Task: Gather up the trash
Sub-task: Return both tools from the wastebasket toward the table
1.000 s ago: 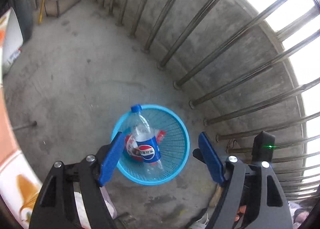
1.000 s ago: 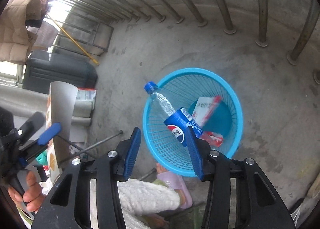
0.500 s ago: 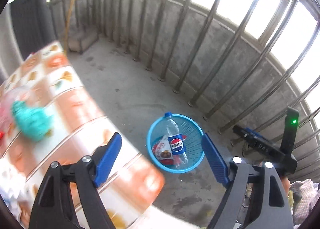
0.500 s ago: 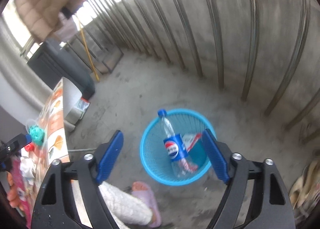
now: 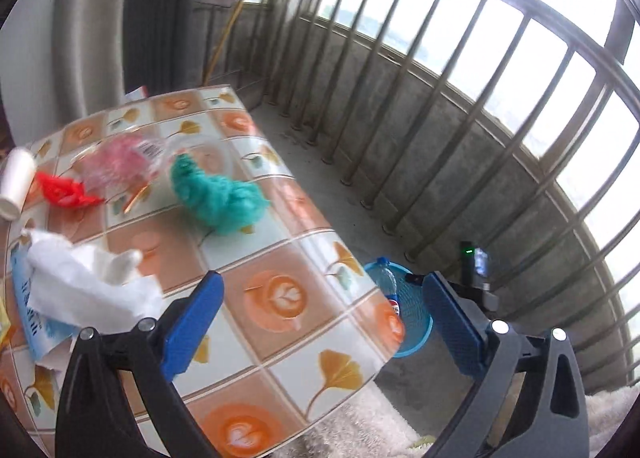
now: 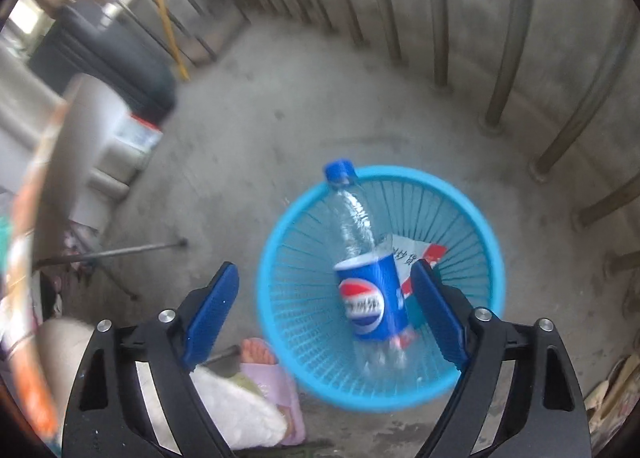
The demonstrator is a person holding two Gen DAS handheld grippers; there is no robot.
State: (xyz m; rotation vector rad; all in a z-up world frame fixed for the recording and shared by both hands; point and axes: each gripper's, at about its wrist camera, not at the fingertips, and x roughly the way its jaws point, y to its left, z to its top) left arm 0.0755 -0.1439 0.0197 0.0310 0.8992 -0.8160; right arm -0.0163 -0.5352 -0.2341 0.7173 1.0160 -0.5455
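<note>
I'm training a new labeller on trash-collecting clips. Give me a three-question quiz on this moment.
1. True or false: the plastic bottle lies on the table.
2. Which item lies nearest the left gripper? A) teal fluffy wad B) white tissue C) red scrap
3. Fill in: beside the bottle in the blue basket lies a white and red ____.

Key:
1. False: it stands tilted in the basket, cap above the rim.
2. B
3. wrapper

Neither the left gripper nor the right gripper holds anything; the left jaws are opening, the right jaws are closing a little.
</note>
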